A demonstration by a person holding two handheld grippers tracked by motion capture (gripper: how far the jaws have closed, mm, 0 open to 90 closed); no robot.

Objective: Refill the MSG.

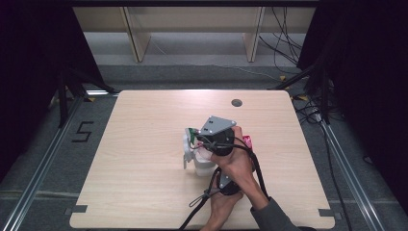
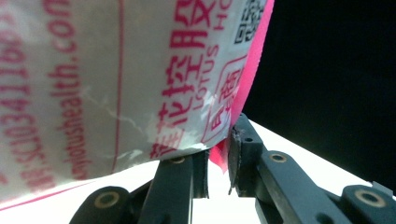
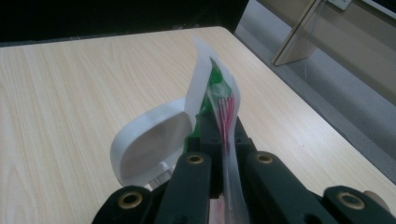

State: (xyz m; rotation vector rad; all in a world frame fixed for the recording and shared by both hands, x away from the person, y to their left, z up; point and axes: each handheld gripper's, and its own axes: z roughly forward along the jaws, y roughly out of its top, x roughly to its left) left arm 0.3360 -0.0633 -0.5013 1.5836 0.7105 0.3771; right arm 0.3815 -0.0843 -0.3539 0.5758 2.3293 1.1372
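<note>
In the left gripper view, the left gripper [image 2: 218,163] pinches the pink edge of a printed packet [image 2: 116,79]. The right gripper view shows the right gripper [image 3: 223,133] clamped on its top, beside an open white lid [image 3: 149,144]. Centre of the high view: bare worktop [image 1: 144,125] all round.

Near the middle of the table [image 1: 144,144] stands a container [image 1: 202,166], its hinged lid [image 1: 186,147] open to its left. A packet [image 1: 246,141] sits just right of it. Both hands overlap directly before the container, the right gripper [image 1: 202,137] above it.
</note>
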